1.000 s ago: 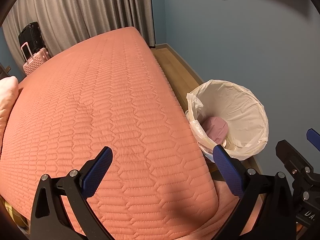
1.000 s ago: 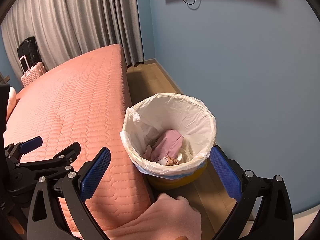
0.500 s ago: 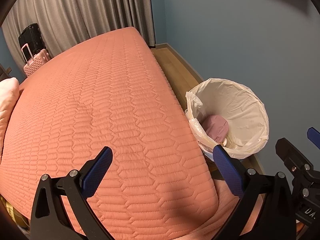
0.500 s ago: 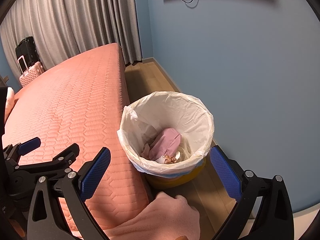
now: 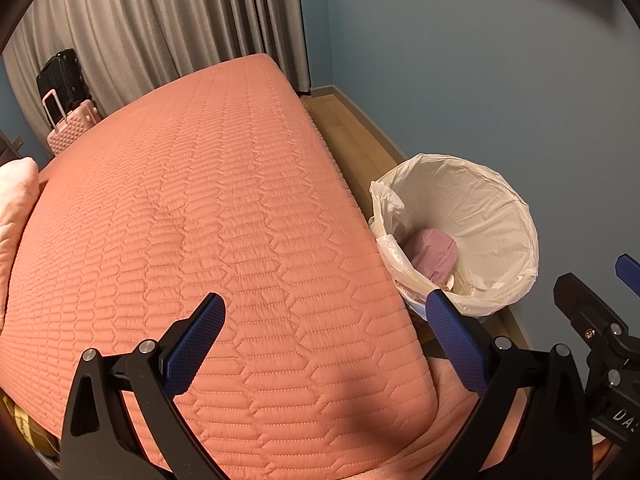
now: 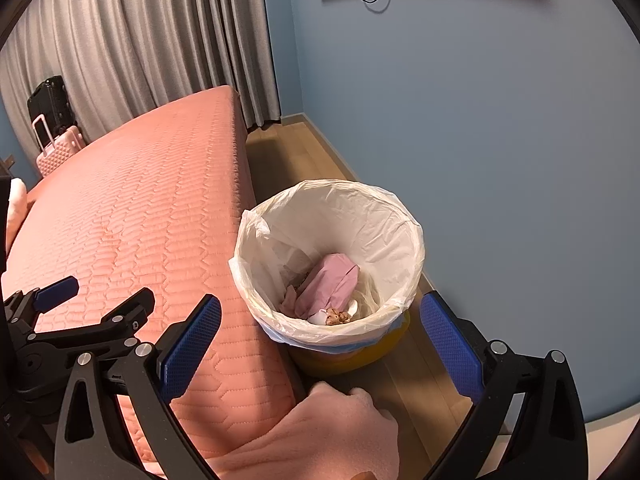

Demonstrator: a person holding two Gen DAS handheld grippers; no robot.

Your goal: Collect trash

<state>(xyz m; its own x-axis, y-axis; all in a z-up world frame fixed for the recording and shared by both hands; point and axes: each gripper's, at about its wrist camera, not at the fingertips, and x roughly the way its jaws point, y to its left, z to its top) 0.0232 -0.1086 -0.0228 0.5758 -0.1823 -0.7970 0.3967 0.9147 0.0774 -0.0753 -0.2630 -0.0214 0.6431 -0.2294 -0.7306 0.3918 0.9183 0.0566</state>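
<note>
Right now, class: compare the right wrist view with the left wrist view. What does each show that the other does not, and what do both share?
Only the right wrist view shows the bin's yellow base, the small brown and white scraps beside the pink packet, and the left tongs from the side.

Only the left wrist view shows the pale pillow clearly, and just part of the right tongs at its edge.

Both show the lined trash bin, the pink packet inside, the orange quilted bed, grey curtains and two suitcases. Both tongs are open and empty.
</note>
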